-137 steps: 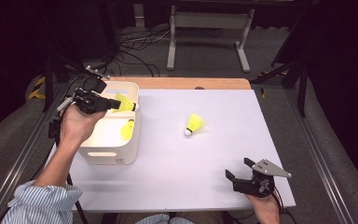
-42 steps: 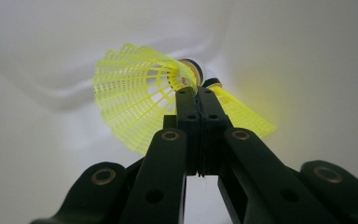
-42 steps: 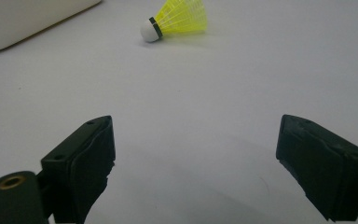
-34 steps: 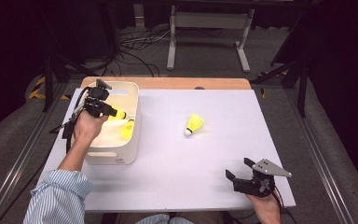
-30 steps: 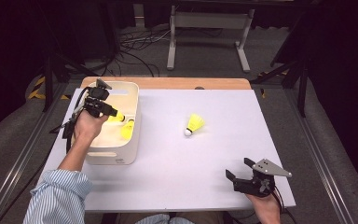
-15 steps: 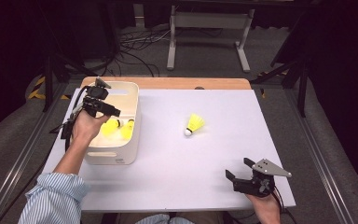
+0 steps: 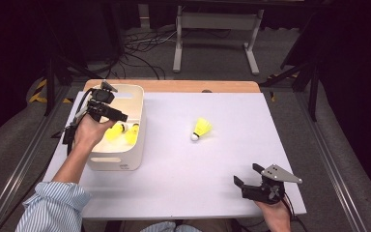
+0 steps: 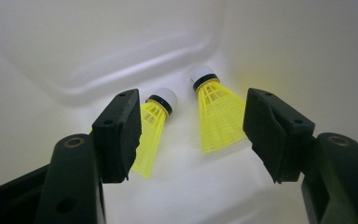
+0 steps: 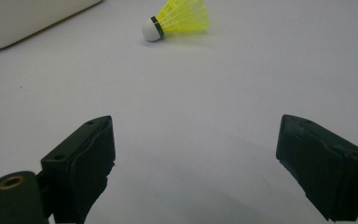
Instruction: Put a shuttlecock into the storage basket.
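1. 2 yellow plastic shuttlecocks (image 8: 216, 116) lie in the white plastic bin (image 7: 125, 162) at the table's left; nothing blocks them.
2. Left gripper (image 7: 118, 117) over the bin: jaws have just been opening, gripping nothing.
3. Right gripper (image 7: 247, 176), near right, jaws apart, faces a third yellow shuttlecock (image 9: 179, 19) mid-table.

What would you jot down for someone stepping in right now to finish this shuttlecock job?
Left tool: over the white bin, its jaws have just been opening, nothing gripped.
Two yellow shuttlecocks lie on the bin floor, one by the left jaw, the other beside it, both free of the pads.
Right tool: open, empty, resting at the table's near right corner.
Done: two shuttlecocks binned.
Left: a third shuttlecock lies on its side mid-table, cork toward the bin; it probably goes in next. The right tool looks nearer to it.
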`<state>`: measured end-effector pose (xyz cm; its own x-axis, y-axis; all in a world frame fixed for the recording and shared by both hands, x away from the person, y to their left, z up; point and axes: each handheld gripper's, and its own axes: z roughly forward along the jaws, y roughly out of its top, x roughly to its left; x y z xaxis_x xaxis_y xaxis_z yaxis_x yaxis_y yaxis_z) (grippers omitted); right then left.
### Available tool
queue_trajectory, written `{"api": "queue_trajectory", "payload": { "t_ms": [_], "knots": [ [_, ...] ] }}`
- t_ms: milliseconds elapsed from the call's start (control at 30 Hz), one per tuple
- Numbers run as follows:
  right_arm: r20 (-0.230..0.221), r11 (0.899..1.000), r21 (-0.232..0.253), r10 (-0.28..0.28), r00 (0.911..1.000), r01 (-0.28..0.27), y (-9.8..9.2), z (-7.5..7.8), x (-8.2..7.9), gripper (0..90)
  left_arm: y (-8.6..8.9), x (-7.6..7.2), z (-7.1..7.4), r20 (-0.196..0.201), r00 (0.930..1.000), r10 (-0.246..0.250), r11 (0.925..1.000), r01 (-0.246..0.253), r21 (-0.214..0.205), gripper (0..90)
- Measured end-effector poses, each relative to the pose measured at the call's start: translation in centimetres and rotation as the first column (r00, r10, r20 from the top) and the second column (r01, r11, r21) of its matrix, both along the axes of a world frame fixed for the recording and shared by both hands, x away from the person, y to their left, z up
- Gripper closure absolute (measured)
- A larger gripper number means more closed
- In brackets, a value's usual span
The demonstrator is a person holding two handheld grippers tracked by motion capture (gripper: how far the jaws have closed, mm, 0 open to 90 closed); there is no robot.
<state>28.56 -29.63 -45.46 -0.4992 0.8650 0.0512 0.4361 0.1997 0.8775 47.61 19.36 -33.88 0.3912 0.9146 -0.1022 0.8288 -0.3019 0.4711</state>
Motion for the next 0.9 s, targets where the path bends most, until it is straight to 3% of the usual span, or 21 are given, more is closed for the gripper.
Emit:
{"api": "queue_trajectory", "payload": {
  "t_ms": [900],
  "knots": [
    [0.009, 1.0, 0.007, -0.025, 0.9997, 0.025, -0.9, 0.1, -0.1, 12.1, -0.6, -1.9, 1.3, 0.015, 0.9982, -0.058, 0.9982, 0.058, -0.014, 30.9]
  ]
}}
